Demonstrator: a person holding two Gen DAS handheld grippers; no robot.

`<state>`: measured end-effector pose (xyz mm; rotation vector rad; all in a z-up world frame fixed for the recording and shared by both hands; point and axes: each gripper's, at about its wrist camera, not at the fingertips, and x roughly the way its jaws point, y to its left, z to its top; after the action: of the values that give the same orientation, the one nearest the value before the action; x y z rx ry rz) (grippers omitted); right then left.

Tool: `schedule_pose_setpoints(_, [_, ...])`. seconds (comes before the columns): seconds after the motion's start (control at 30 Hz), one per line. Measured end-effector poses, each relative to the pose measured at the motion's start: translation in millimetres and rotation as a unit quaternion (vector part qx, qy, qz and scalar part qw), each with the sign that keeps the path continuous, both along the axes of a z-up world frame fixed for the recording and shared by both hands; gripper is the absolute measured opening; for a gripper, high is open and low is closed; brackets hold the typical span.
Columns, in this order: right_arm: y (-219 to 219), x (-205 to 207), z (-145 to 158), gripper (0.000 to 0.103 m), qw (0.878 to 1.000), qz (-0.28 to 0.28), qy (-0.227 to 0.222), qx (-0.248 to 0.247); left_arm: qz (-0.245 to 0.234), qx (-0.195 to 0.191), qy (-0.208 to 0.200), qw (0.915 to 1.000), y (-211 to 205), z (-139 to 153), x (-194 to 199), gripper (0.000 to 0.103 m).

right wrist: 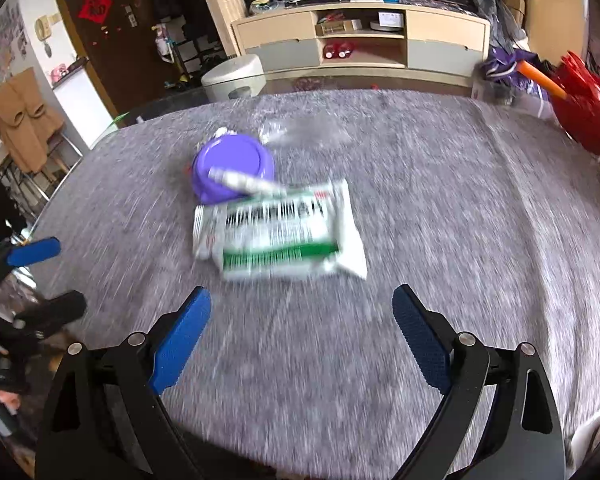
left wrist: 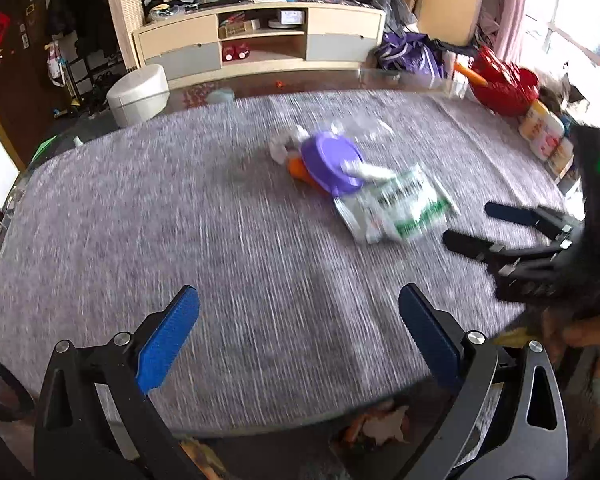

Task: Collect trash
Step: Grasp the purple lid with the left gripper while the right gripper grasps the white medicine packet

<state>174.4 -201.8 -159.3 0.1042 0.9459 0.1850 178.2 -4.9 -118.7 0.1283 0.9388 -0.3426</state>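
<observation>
Grey-clothed table [left wrist: 220, 220], frames motion-blurred. Mid-table trash pile: white-green wrapper [right wrist: 280, 232] nearest, touching purple bowl [right wrist: 232, 168] behind it, a small white tube [right wrist: 244, 180] lying across the bowl rim. Left gripper [left wrist: 298, 336] jaws wide, empty, over bare cloth. Right gripper [right wrist: 300, 334] jaws wide, empty, just short of wrapper.

Motion-blurred white-green wrapper [right wrist: 280, 236], orange item [left wrist: 298, 168] half hidden under purple lid [left wrist: 334, 162]
</observation>
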Motion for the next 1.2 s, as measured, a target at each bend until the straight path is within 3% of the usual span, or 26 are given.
schedule_pose_setpoints(0.37, [7.4,27.6,-21.7,0.093,1.000,0.001,-0.003,-0.024,0.007,0.004,-0.013,0.9999,-13.9,7.6,65.4,0.095])
schedule_pose_setpoints(0.63, [11.9,26.4,-19.7,0.079,0.999,0.020,-0.014,-0.030,-0.019,-0.002,-0.010,0.9998,-39.8,-6.3,107.2,0.093])
schedule_pose_setpoints(0.87, [8.8,32.5,-17.9,0.071,0.999,0.030,-0.015,-0.019,-0.048,-0.010,0.019,0.9986,-60.5,-24.4,133.2,0.071])
schedule_pose_setpoints(1.0, [8.1,34.5,-17.6,0.069,0.999,0.036,-0.015,-0.018,-0.059,-0.012,0.028,0.9978,-67.4,-30.6,141.5,0.064])
schedule_pose_setpoints(1.13, [3.2,35.6,-16.5,0.064,0.999,0.040,-0.016,-0.009,-0.069,-0.019,0.036,0.9968,-71.4,-32.6,144.6,0.043])
schedule_pose_setpoints(1.2, [2.3,34.7,-16.0,0.061,0.999,0.042,-0.017,-0.006,-0.073,-0.017,0.034,0.9966,-74.5,-32.0,144.2,0.039])
